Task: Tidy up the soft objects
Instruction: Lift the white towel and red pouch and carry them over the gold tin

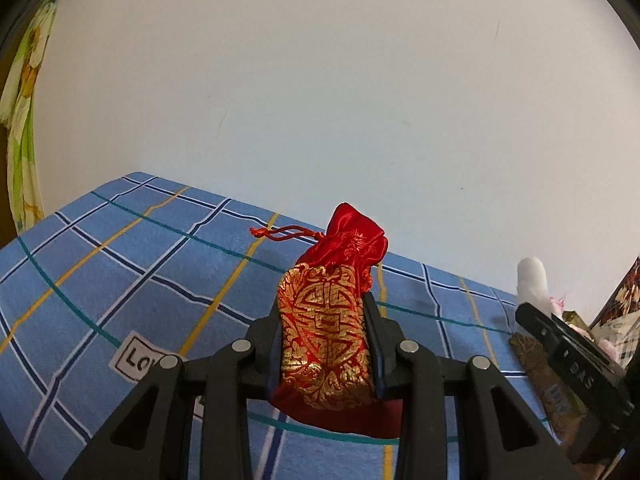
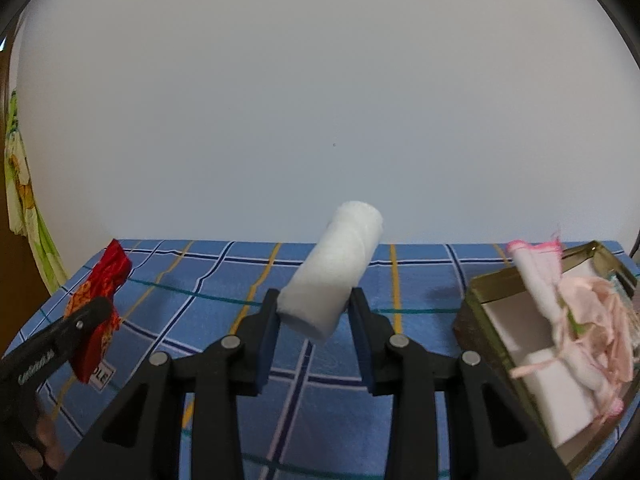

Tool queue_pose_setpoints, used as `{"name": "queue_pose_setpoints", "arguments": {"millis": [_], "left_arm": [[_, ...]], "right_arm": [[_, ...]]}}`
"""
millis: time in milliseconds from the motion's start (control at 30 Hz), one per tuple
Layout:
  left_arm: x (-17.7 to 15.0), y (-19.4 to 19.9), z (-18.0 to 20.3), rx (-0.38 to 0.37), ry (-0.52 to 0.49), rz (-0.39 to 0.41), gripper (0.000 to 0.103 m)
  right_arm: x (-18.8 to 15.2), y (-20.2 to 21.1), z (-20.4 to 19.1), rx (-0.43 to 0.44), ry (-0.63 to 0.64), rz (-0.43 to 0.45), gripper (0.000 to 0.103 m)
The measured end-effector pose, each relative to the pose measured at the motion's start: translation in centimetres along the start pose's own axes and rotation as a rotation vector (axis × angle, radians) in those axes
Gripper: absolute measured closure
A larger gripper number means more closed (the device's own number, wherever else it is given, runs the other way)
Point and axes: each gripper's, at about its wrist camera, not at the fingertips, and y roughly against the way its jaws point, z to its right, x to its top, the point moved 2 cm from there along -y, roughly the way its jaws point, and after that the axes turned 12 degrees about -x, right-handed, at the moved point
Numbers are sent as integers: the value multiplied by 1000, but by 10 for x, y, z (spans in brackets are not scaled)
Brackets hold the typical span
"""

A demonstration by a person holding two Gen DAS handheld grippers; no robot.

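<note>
A red drawstring pouch (image 1: 324, 336) with gold embroidery is pinched between the pads of my left gripper (image 1: 322, 304), its tied neck pointing away from me above the cloth. From the right wrist view the same pouch (image 2: 108, 272) shows at the far left. My right gripper (image 2: 315, 300) is shut on a white soft roll (image 2: 340, 256), held tilted in the air over the table. That roll (image 1: 530, 280) also shows at the right edge of the left wrist view.
A blue checked tablecloth (image 2: 420, 280) covers the table, which ends at a plain white wall. A gold-rimmed open box (image 2: 480, 292) at the right holds white pads and pink fabric (image 2: 592, 312). A floral curtain (image 1: 24, 120) hangs at the far left.
</note>
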Motion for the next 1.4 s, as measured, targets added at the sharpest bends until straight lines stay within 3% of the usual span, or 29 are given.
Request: {"name": "queue_pose_setpoints", "arguments": {"millis": [333,800,1400], "left_arm": [[-11,0,21,-39,12,17,67],[-32,-8,84,-112,-51,13,67],[-48,-43,149,-189,-111,-27,67]], "right_arm": [[-12,29,8,27,40,40,69],[-12,56,23,30,41,84,68],[-2,72,95,-8,13,131,68]]}}
